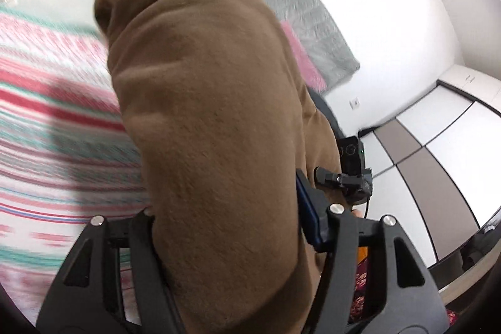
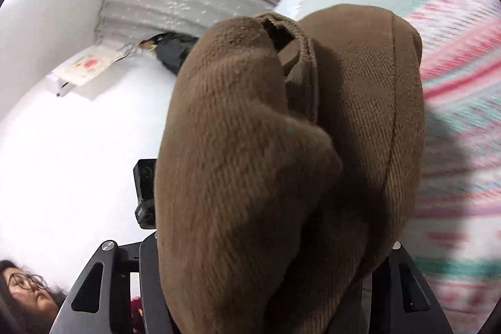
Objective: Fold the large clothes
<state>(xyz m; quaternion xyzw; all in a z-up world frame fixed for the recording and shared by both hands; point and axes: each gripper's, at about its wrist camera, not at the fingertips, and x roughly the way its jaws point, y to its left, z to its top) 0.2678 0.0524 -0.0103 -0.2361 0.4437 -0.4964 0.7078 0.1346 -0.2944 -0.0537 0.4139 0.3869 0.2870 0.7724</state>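
A large brown fleece garment (image 1: 213, 102) hangs from my left gripper (image 1: 231, 227), which is shut on it; the cloth drapes over the fingers and hides the tips. The same brown garment (image 2: 266, 152) fills the right wrist view, bunched in thick folds with a hem edge near the top. My right gripper (image 2: 272, 265) is shut on it too, its fingers buried under the cloth. Both grippers hold the garment lifted above a striped pink, white and teal bedspread (image 1: 53, 121), which also shows in the right wrist view (image 2: 463, 77).
A grey padded headboard (image 1: 307, 21) and a pink pillow (image 1: 300, 58) stand behind the bed. A white and taupe wardrobe (image 1: 432, 165) is at the right. The other gripper's camera (image 1: 353, 158) sits close by. A person's face (image 2: 28, 293) is at lower left.
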